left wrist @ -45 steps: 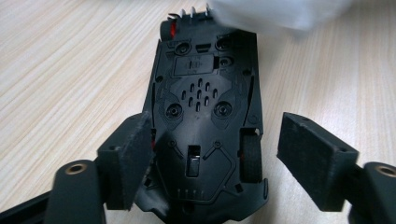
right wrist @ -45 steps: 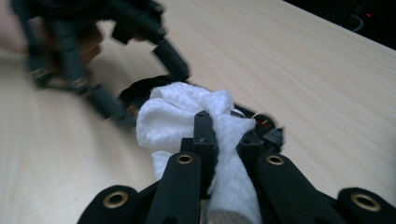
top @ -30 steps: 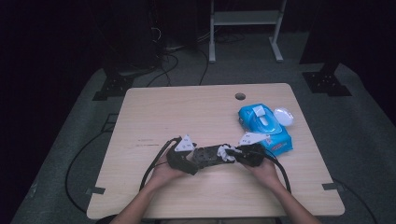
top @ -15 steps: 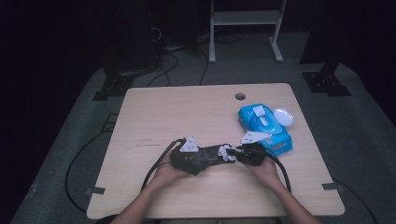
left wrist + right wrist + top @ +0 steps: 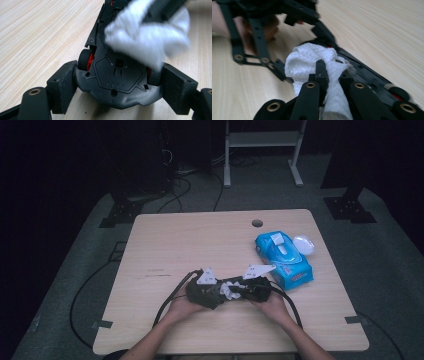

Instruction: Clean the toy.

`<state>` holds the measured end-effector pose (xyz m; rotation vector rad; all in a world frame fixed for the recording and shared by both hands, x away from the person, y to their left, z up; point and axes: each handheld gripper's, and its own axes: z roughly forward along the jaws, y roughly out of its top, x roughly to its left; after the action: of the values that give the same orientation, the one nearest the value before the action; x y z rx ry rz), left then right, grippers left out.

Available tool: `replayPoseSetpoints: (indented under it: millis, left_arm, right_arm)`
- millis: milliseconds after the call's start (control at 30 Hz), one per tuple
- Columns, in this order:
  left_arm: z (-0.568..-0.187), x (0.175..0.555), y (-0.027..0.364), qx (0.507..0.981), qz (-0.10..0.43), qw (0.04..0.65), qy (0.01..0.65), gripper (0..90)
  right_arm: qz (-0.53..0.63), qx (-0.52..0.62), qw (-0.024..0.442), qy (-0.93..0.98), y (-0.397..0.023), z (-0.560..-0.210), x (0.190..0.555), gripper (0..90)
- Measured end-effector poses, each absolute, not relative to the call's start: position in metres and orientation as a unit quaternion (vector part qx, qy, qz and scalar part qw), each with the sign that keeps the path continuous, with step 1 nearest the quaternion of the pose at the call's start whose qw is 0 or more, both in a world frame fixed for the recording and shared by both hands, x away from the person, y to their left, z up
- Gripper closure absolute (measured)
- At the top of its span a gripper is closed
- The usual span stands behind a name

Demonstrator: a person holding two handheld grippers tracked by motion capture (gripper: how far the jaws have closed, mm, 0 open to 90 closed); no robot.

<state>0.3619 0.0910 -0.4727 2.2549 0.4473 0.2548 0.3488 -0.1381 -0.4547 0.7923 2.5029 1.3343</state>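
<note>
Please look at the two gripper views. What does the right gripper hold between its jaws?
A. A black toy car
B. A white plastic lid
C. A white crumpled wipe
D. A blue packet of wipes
C: in the right gripper view the right gripper is shut on the white wipe and presses it on the underside of the black toy car, which sits between the jaws of the left gripper.

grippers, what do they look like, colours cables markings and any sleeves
Both the left gripper and the right gripper are black, with flat linkage bars pinned by brass-coloured rivets and blocky black jaws. Each carries a pale grey three-cornered plate on top and trails a black cable. The forearms are bare, no sleeves in view.
</note>
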Motion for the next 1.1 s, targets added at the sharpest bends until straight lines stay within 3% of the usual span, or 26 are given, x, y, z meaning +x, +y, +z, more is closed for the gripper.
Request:
replayPoseSetpoints:
  millis: [133,333,733,933,1100]
  left_arm:
    - [-0.473,0.363,0.092,0.891,0.1,0.407,0.176,21.4]
    - [-0.474,0.362,0.092,0.891,0.102,0.406,0.176,21.3]
    - [-0.474,0.36,0.093,0.892,0.097,0.411,0.165,23.4]
    - [-0.474,0.358,0.091,0.894,0.107,0.405,0.161,23.6]
    - [-0.474,0.358,0.091,0.893,0.107,0.408,0.159,23.6]
  right_arm:
    - [0.422,0.286,0.156,0.846,-0.153,-0.452,0.35,82.9]
    - [0.449,0.271,0.113,0.844,-0.142,-0.456,0.343,82.7]
    - [0.449,0.289,0.125,0.836,-0.149,-0.456,0.348,82.7]
    - [0.456,0.249,0.094,0.849,-0.125,-0.457,0.337,82.6]
    - [0.443,0.269,0.104,0.849,-0.134,-0.454,0.343,82.7]
